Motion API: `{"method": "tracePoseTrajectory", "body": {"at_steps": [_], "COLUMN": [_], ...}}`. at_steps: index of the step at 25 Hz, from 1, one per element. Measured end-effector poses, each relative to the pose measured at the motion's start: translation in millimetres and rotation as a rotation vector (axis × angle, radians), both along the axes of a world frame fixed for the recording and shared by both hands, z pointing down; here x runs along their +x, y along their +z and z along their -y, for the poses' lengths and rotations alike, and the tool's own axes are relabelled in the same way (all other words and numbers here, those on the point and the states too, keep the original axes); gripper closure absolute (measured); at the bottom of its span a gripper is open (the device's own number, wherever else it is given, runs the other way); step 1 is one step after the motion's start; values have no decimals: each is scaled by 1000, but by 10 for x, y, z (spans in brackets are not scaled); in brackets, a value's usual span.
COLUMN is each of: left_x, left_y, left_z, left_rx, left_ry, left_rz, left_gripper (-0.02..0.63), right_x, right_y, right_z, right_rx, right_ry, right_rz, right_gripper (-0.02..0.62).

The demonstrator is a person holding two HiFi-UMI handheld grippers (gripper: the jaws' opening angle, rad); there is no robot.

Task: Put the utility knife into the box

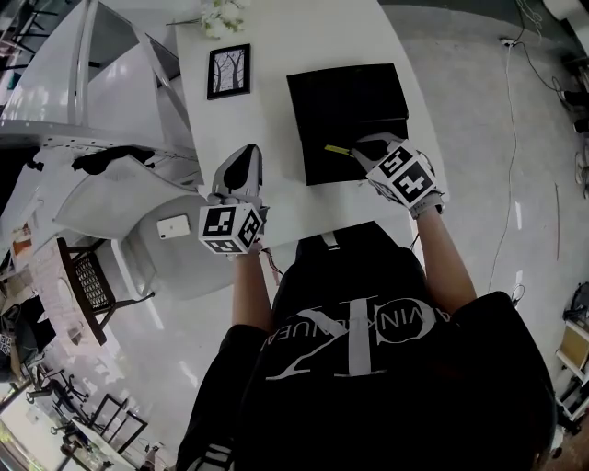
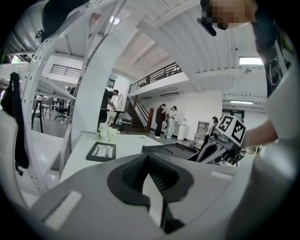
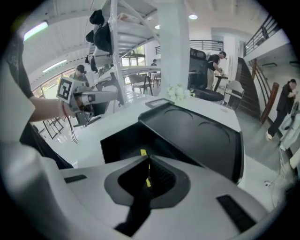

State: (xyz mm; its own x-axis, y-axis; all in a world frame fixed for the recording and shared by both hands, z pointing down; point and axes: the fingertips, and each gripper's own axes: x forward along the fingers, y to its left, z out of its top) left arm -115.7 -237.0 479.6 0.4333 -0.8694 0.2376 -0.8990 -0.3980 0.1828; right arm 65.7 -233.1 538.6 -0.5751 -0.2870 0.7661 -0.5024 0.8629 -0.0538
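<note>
An open black box lies on the white table, its lid folded back behind it. My right gripper hovers at the box's near right edge, shut on the black utility knife; the knife's yellow tip sticks out over the box's inside. In the right gripper view the knife runs thin between the closed jaws of that gripper, above the box. My left gripper hangs over the table's left part, shut with nothing in it; its closed jaws fill the left gripper view.
A black-framed picture and white flowers stand at the table's far left. A white chair is beside the table's left edge, with a small white object below it. People stand far off in the hall.
</note>
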Motion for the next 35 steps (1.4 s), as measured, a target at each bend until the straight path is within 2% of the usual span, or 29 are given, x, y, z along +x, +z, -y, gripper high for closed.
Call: {"method": "tracePoseTrajectory", "body": {"at_steps": [12, 22, 35], "left_x": [107, 133, 106], "left_y": [-146, -295, -519], "left_z": [150, 271, 360], "left_rx": [27, 58, 121], "left_ry": [53, 58, 46], "left_rz": [-10, -11, -21], "left_gripper": [595, 595, 595], "right_x": [276, 348, 413], "right_y": [-362, -696, -1017], "right_z": [194, 310, 469], "right_rx": [75, 186, 314], "right_ry": [190, 231, 275], "right_rz": [156, 242, 300], "right_gripper": [578, 578, 578]}}
